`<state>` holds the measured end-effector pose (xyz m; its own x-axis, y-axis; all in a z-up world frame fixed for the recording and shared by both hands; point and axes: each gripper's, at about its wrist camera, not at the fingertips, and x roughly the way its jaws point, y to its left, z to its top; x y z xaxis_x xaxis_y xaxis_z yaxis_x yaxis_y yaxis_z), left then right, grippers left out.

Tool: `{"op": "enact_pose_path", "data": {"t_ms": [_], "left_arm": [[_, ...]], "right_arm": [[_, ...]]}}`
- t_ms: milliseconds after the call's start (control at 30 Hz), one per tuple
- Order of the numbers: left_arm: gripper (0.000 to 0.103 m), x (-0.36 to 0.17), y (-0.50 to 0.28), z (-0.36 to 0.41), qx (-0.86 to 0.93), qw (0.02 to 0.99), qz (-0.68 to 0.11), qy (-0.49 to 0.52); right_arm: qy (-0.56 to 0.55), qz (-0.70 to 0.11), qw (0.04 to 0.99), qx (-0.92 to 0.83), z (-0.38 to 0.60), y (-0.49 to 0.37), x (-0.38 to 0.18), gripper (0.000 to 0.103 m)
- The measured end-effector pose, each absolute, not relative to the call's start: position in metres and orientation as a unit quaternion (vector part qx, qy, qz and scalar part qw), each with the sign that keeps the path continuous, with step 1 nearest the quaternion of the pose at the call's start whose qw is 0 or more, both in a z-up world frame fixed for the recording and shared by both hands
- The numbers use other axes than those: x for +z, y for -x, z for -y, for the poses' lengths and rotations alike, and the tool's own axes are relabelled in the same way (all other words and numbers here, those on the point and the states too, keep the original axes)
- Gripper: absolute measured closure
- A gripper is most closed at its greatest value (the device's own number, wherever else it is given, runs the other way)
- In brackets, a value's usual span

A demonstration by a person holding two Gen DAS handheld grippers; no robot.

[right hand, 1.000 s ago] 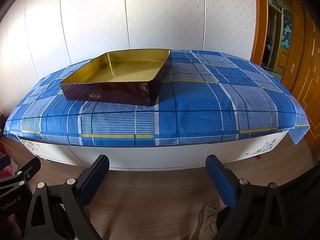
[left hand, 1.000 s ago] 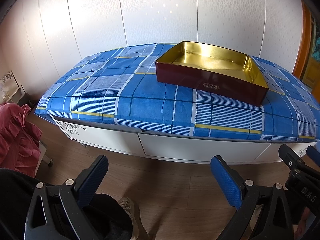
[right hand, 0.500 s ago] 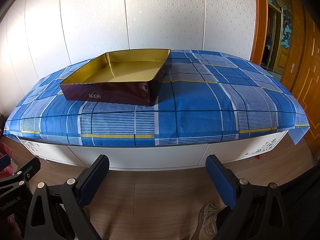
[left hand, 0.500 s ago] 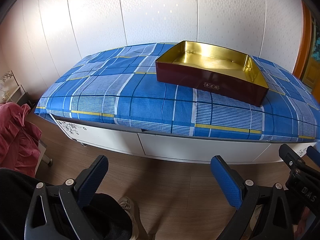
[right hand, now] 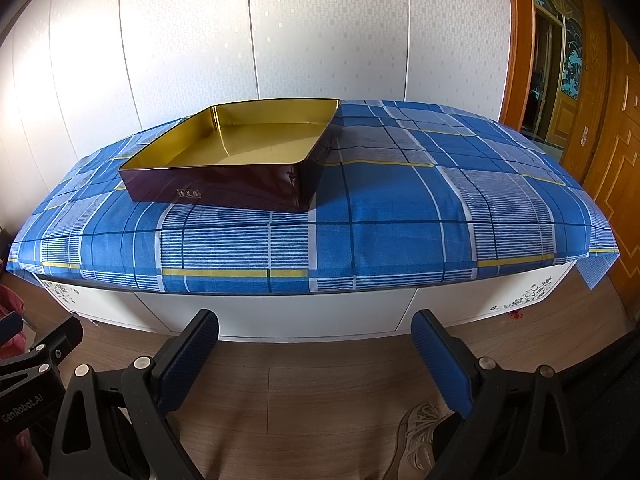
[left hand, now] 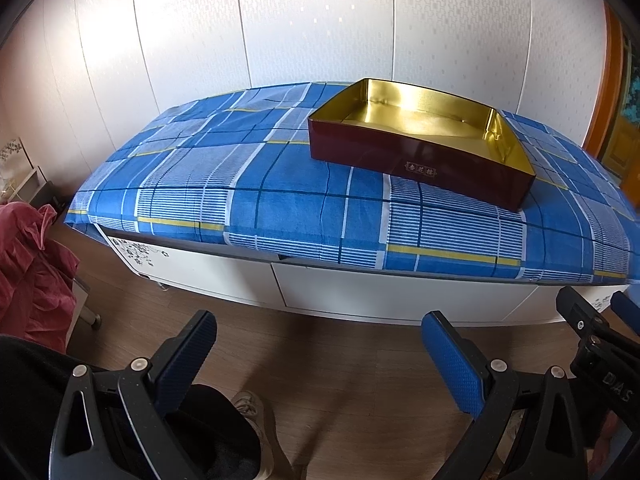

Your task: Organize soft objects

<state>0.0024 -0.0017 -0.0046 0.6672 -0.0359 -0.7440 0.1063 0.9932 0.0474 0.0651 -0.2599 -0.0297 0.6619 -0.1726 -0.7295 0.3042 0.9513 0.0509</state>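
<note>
At the far left of the left wrist view, a crumpled pink-red cloth (left hand: 28,272) is lying in a loose heap beside the low white cabinet (left hand: 384,292), its folds soft and rumpled; only a sliver of it is showing at the left edge of the right wrist view. It is sitting well apart from both tools.

The left gripper (left hand: 320,344) is hovering over the wooden floor (left hand: 340,380) with its jaws spread wide, holding nothing and touching nothing. Its fingers (left hand: 186,354) are carrying ribbed blue pads on black plastic arms with silver rivets.

Further right, a blue plaid sheet (left hand: 280,196) with white and yellow stripes is covering the cabinet top, draping a little over the front edge. A shallow rectangular tin box (left hand: 420,156) is resting on the sheet, dark maroon and glossy outside, shiny gold inside, with a small gold label on its front wall.

The right gripper (right hand: 316,344) is likewise hanging above the floor in front of the cabinet, jaws wide apart and gripping nothing. A shoe (right hand: 416,436) is showing on the floor between its fingers. At the right edge, a carved orange wooden door (right hand: 608,120) is standing.
</note>
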Motion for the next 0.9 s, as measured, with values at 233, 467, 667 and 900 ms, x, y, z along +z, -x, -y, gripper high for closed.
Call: {"op": "enact_pose_path", "data": {"t_ms": [233, 467, 667, 900], "left_arm": [[0.0, -0.006, -0.004, 0.001, -0.047, 0.909, -0.413, -0.035], [0.0, -0.006, -0.005, 0.001, -0.047, 0.909, -0.412, -0.036], [0.0, -0.008, -0.007, -0.003, -0.059, 0.904, -0.422, -0.028], [0.0, -0.038, -0.02, -0.001, -0.094, 0.854, -0.512, -0.014]], "right_arm": [[-0.08, -0.387, 0.909, -0.133, 0.26, -0.065, -0.029, 0.004], [-0.078, -0.388, 0.91, -0.125, 0.26, -0.066, -0.03, 0.004], [-0.054, -0.41, 0.907, -0.08, 0.253, -0.074, -0.039, 0.004], [0.046, -0.484, 0.874, -0.016, 0.229, -0.091, -0.07, 0.004]]}}
